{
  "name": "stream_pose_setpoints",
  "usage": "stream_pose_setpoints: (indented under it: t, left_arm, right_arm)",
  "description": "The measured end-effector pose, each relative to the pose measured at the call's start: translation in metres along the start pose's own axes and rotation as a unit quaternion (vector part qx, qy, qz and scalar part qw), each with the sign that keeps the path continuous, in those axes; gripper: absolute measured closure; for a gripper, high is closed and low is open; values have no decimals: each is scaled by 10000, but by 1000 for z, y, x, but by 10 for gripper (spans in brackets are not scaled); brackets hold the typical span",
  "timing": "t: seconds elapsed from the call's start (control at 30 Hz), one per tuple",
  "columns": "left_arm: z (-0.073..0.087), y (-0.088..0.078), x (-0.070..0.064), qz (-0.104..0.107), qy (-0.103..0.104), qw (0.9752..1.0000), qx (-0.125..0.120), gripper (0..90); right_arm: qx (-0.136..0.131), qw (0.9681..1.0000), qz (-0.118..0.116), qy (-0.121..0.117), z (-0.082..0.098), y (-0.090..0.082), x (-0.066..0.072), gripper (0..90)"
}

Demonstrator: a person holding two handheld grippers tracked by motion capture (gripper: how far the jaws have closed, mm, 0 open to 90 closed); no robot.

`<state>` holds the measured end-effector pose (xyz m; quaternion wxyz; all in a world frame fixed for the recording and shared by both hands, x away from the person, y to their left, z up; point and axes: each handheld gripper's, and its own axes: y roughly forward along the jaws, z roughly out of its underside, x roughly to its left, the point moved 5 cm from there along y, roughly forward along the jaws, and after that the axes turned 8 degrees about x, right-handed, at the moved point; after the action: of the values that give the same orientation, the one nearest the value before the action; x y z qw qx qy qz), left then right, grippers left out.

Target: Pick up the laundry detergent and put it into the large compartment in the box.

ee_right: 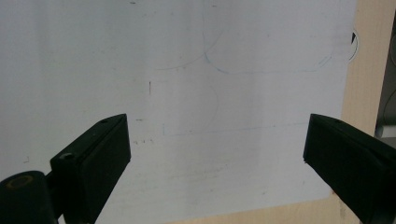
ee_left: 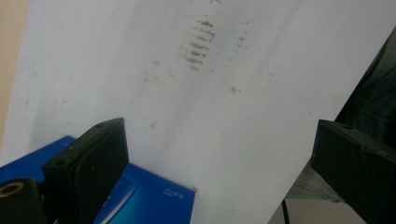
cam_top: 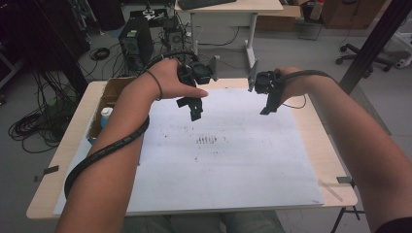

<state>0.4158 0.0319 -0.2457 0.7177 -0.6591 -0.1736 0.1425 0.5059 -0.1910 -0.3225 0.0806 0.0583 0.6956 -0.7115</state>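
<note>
Left gripper (cam_top: 196, 109) above the far left part of the white sheet (cam_top: 233, 160), jaws spread wide with nothing between them, pointing down and toward the near side; left hand (cam_top: 172, 77) wrapped around its body, cable looping back along the forearm. Right gripper (cam_top: 268, 104) to the right at the far edge of the sheet, jaws likewise wide apart and empty in the right gripper view, tilted down; right hand (cam_top: 291, 80) gripping it from the right. Well apart from each other, both hovering clear of the surface. Between and nearer than them, a patch of dark smudges (cam_top: 209, 141) on the sheet, also visible in the left gripper view (ee_left: 198, 44). Blue box (ee_left: 149, 198) beneath the left jaw in that view, lying on the sheet. Faint pencil outlines (ee_right: 261, 70) in the right gripper view. Cardboard box (cam_top: 114, 94) with a white bottle (cam_top: 105, 116) at the table's (cam_top: 316, 131) left edge
</note>
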Motion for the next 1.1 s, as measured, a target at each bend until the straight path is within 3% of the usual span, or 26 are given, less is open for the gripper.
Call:
stream_pose_setpoints:
  t: [0.7,1.1]
  left_arm:
    - [-19,30,-12,4,190,9997,147,45]
    - [-19,34,-8,32,208,9997,129,45]
  right_arm:
    - [67,10000,-3,-62,4,0,8,75]
    - [66,10000,-9,-59,4,-1,3,75]
